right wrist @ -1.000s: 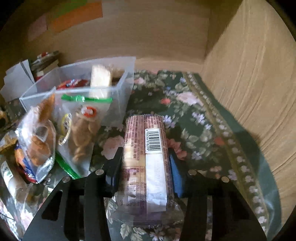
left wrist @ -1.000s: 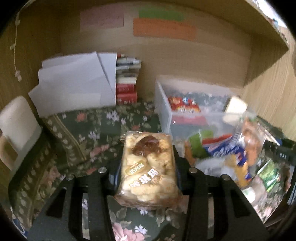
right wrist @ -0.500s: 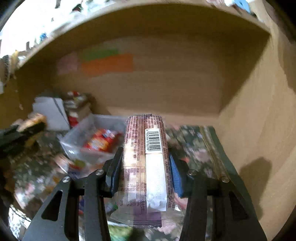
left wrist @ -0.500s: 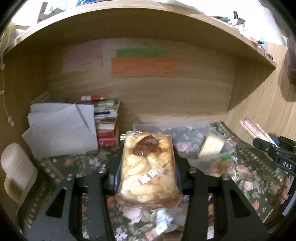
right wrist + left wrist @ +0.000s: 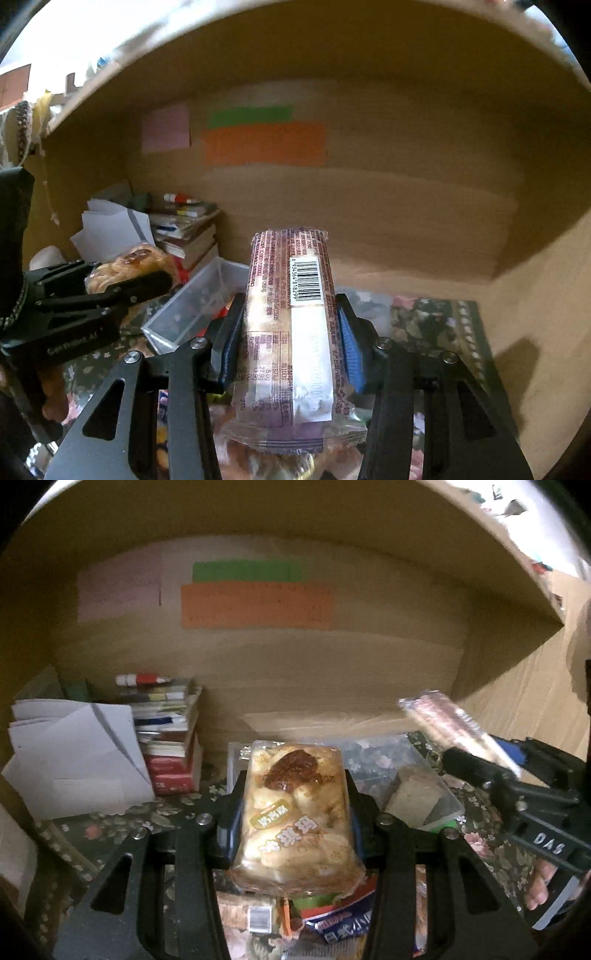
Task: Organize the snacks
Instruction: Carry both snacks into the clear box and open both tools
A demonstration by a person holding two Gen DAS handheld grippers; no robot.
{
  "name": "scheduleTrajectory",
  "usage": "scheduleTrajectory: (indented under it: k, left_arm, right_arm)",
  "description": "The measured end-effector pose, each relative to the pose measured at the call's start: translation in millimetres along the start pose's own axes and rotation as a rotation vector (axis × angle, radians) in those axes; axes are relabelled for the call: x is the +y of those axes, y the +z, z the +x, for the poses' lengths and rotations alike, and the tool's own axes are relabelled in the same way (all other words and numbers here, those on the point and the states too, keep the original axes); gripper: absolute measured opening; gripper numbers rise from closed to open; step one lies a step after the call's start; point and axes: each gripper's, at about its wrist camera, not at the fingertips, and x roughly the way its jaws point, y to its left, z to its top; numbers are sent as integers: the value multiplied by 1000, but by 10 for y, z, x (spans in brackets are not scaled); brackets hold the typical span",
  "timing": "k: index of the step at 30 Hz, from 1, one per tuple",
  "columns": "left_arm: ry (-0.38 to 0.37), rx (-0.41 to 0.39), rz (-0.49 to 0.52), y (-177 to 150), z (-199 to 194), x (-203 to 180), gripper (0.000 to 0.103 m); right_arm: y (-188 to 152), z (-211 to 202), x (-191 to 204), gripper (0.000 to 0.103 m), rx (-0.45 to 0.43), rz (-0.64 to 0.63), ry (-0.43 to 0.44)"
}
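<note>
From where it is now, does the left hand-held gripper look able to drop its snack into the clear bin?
Probably yes. The left hand-held gripper, shut on the pastry pack, hovers just in front of the clear bin, whose top is open. The right hand-held gripper with its wrapped bar is off to the side.

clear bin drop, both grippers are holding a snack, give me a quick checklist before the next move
1. Left gripper clamps the pastry pack: ok.
2. Right gripper clamps the barcode pack: ok.
3. Clear bin is open-topped: ok.
4. Room left inside the bin: cannot tell.
5. The two grippers are apart: ok.
6. Loose snack bags lie under the left gripper: not ok.
</note>
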Motion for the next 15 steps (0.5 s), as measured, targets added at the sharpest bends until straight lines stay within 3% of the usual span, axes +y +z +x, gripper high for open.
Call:
scheduleTrajectory:
  k: [7,15]
  left_arm:
    - [-7,92,6,-12,429,6,45]
    - [-2,143,27,-54,700,-2,45]
  right_arm:
    - [-23,412,-36,43,101,-17,7]
    - [-81,707,-73,43,193,-35,4]
